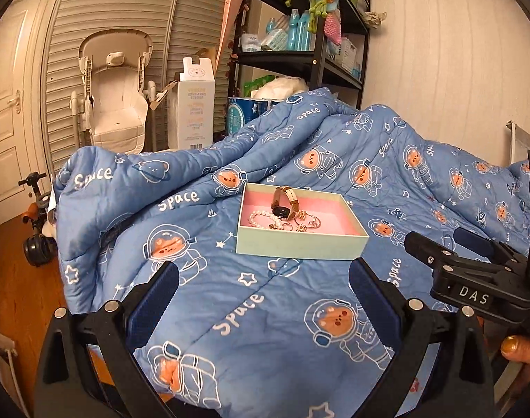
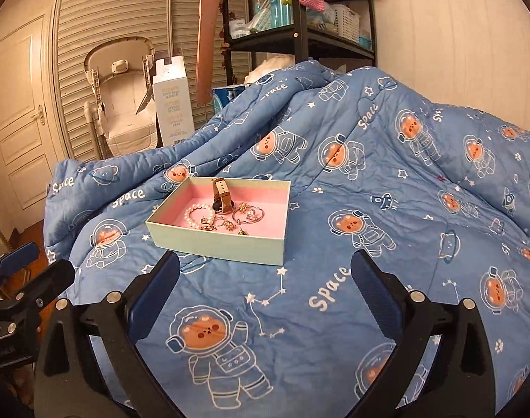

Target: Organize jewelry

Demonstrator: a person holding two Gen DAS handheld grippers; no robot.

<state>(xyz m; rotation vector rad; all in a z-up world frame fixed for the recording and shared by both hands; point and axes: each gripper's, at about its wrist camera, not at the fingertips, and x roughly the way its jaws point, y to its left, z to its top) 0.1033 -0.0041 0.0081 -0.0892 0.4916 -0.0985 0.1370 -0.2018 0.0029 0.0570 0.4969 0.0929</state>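
A pale green box [image 1: 299, 244] with a pink inside sits on the blue quilt; it also shows in the right wrist view [image 2: 216, 244]. Inside lie a brown-strapped watch [image 1: 284, 203] [image 2: 221, 195], a pearl bracelet [image 1: 261, 218] [image 2: 198, 213], and several gold rings and earrings [image 1: 305, 223] [image 2: 245, 215]. My left gripper [image 1: 263, 278] is open and empty, just in front of the box. My right gripper [image 2: 265, 271] is open and empty, in front of the box and slightly to its right. The right gripper also shows in the left wrist view [image 1: 474, 271].
The blue space-print quilt [image 1: 265, 331] covers the bed and bunches up behind the box. A black shelf unit [image 1: 317, 52], a white carton [image 1: 191, 111] and a baby chair [image 1: 115, 97] stand behind the bed. The wooden floor [image 1: 17, 278] drops off at the left.
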